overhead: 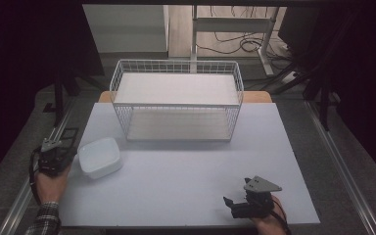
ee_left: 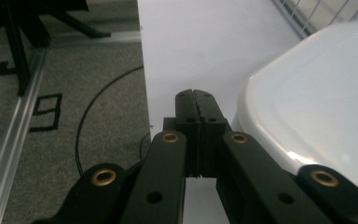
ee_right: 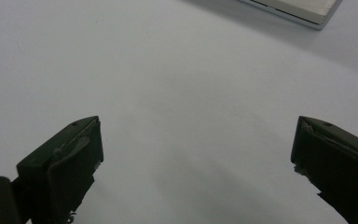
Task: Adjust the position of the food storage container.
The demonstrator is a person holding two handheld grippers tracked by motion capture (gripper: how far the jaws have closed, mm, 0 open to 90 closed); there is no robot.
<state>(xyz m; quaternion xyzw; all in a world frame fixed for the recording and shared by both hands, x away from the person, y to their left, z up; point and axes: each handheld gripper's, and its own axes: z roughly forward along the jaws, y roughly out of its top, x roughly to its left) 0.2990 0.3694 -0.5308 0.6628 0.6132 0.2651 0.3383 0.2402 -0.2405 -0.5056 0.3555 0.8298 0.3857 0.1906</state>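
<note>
While its jaws are pressing together on nothing, the left gripper point(overhead: 58, 155) is nosing beside the upturned white plastic tub point(overhead: 100, 156) near the desk's point(overhead: 186, 176) left edge, seemingly lining up; the right gripper point(overhead: 235, 203) is idling wide open.

Plaid sleeve point(overhead: 44, 219), black brass-riveted grippers

Right gripper point(ee_right: 198, 154): two black jaws rise from the bottom edge, standing wide apart, nothing between them. Beneath and ahead lies the pale table surface point(ee_right: 168, 74), bare and matte. Top right corner: edge of a white shelf board point(ee_right: 303, 8), well apart from the jaws.
</note>
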